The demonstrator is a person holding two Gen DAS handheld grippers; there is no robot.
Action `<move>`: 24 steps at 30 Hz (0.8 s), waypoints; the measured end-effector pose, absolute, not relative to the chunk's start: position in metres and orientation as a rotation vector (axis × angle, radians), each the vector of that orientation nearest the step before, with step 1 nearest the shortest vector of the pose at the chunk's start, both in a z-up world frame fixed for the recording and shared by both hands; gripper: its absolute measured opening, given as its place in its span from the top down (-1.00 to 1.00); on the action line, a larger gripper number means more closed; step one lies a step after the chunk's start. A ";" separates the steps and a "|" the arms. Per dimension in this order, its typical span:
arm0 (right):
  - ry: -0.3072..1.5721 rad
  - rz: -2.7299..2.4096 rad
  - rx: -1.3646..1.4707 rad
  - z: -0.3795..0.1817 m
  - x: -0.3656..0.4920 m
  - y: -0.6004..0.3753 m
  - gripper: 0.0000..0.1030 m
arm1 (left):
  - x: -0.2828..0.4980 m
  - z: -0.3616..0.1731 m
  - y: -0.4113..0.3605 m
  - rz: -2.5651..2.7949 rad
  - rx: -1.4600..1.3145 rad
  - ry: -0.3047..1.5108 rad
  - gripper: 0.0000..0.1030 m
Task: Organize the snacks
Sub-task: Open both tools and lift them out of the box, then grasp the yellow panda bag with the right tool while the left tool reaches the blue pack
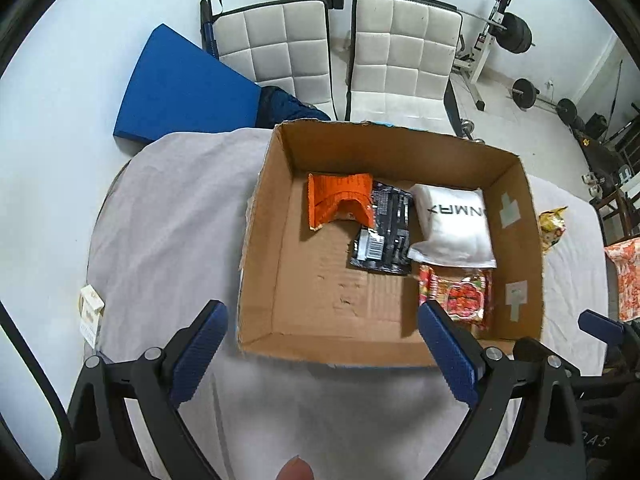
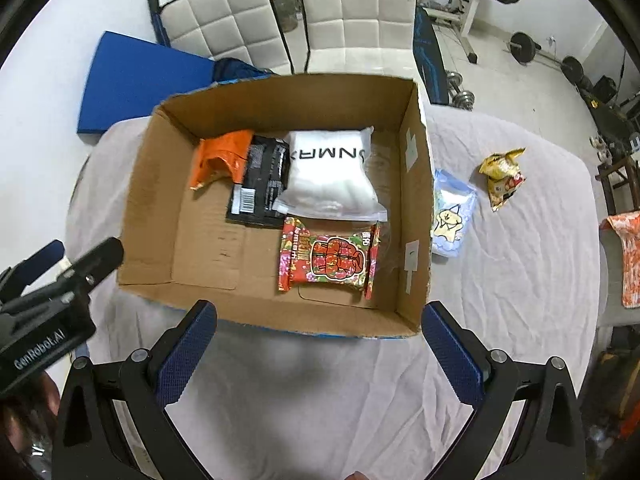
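**Open carton with four packets inside, two left on the cloth**

The cardboard box (image 2: 414, 208) stands on the cloth-covered worktop (image 2: 520, 280). Along its far wall lie an orange packet (image 2: 220, 158), a black packet (image 2: 262, 184) and a white pouch (image 2: 330, 172); a red patterned packet (image 2: 330, 258) lies nearer, toward the right wall. Outside, just right of the box, rests a pale blue packet (image 2: 452, 216), with a yellow packet (image 2: 502, 176) farther right. The left claw (image 1: 320, 356) and the right claw (image 2: 318, 354) both hover at the near rim, jaws spread wide and empty.
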State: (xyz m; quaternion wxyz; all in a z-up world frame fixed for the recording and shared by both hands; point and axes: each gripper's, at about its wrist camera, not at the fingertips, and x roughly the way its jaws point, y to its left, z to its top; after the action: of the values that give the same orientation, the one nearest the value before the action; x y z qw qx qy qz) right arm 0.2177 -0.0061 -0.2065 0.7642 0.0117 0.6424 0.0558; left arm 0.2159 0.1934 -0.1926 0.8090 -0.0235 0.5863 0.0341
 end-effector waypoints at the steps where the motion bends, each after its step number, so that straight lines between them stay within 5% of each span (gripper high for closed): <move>1: 1.391 0.130 0.027 -0.202 0.216 -0.007 -1.00 | 0.213 -0.191 0.192 0.078 -0.052 1.250 -0.89; 16: 1.379 0.080 0.131 -0.190 0.241 -0.124 -1.00 | 0.233 -0.167 0.118 0.087 -0.024 1.206 -0.89; 24: 1.483 0.003 -0.012 -0.267 0.325 -0.226 -1.00 | 0.278 -0.203 0.060 0.113 0.007 1.267 -0.89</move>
State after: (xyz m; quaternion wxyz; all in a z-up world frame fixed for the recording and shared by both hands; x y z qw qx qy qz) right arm 0.3252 -0.2264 -0.2673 0.7374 -0.0055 0.6755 0.0014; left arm 0.2781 0.0597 -0.2032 0.8045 0.0032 0.5916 0.0528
